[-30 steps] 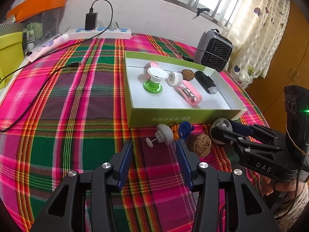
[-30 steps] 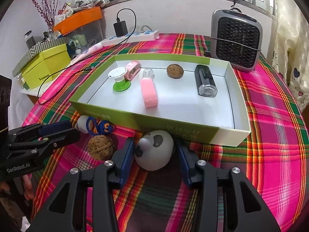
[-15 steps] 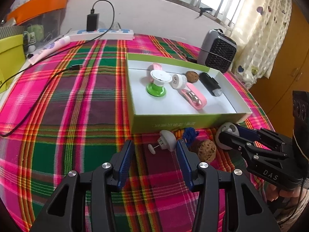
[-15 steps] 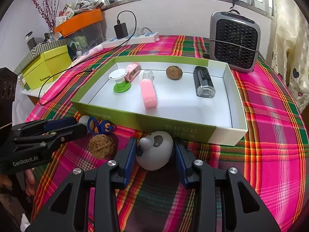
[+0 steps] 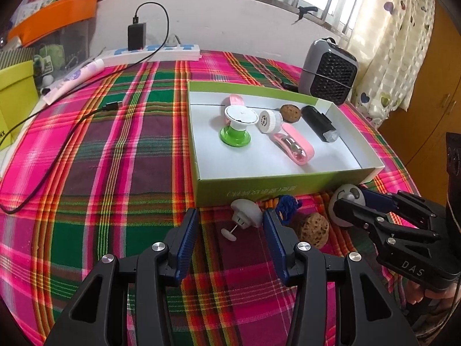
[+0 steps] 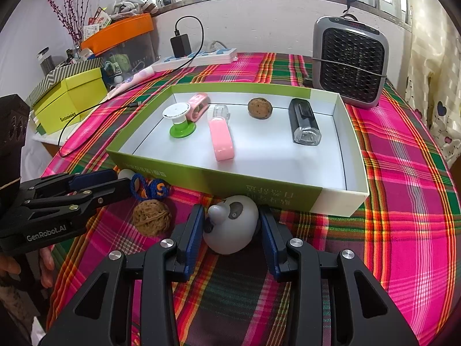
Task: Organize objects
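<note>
A green box [image 5: 276, 186] [image 6: 219, 180] on the plaid cloth holds a green-and-white spool [image 5: 236, 127], a pink clip [image 6: 221, 138], a walnut [image 6: 260, 108], a black lamp [image 6: 304, 122] and other small things. In front of it lie a white mushroom toy [image 5: 245, 216], a blue-orange cord [image 6: 149, 189], a walnut [image 5: 315, 230] [image 6: 151, 217] and a grey panda toy [image 6: 232, 227] [image 5: 347, 199]. My left gripper [image 5: 230, 230] is open around the mushroom toy. My right gripper [image 6: 232, 230] has its pads on both sides of the panda toy.
A grey fan heater [image 6: 350, 60] stands behind the box at the right. A power strip [image 5: 161, 52] with a charger and a black cable [image 5: 57, 141] lie at the back left. A yellow-green box [image 6: 69, 98] sits at the far left edge.
My right gripper's jaws have narrowed onto the panda toy. My left gripper has drawn slightly back and up; the mushroom toy stays between its open fingers.
</note>
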`<state>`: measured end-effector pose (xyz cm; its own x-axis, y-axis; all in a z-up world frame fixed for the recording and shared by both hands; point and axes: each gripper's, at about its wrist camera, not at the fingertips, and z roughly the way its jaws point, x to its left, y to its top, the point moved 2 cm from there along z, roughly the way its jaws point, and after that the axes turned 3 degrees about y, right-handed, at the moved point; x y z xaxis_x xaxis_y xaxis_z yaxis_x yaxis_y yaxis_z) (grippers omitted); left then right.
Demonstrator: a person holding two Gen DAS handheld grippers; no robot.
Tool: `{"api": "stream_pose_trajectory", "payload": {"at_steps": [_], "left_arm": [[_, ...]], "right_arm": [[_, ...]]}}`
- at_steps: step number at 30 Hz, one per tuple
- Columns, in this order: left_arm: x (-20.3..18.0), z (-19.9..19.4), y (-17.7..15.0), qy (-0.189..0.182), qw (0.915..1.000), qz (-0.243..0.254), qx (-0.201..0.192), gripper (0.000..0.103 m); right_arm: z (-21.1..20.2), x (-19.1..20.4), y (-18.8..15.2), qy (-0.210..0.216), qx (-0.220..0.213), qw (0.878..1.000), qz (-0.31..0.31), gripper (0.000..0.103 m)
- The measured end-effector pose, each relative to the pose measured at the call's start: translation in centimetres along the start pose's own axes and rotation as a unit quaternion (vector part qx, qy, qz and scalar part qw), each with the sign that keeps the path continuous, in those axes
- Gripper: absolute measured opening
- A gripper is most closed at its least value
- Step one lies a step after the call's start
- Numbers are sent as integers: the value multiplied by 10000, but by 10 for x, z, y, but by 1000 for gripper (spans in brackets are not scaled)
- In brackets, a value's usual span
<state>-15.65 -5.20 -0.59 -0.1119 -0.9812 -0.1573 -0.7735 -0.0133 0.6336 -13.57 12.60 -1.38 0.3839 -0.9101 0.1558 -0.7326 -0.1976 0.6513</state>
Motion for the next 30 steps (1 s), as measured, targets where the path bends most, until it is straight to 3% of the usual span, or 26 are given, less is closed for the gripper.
{"api": "stream_pose_trajectory", "payload": {"at_steps": [10, 20, 30], "left_arm": [[2, 0, 0, 15, 10000, -37, -29, 43], [5, 0, 0, 36, 10000, -85, -35, 30], [5, 0, 0, 37, 10000, -84, -35, 26]], "right_arm": [[0, 0, 0, 23, 0, 10000, 18, 39], [0, 0, 0, 25, 1, 10000, 19, 39], [0, 0, 0, 12, 0, 10000, 2, 39]]}}
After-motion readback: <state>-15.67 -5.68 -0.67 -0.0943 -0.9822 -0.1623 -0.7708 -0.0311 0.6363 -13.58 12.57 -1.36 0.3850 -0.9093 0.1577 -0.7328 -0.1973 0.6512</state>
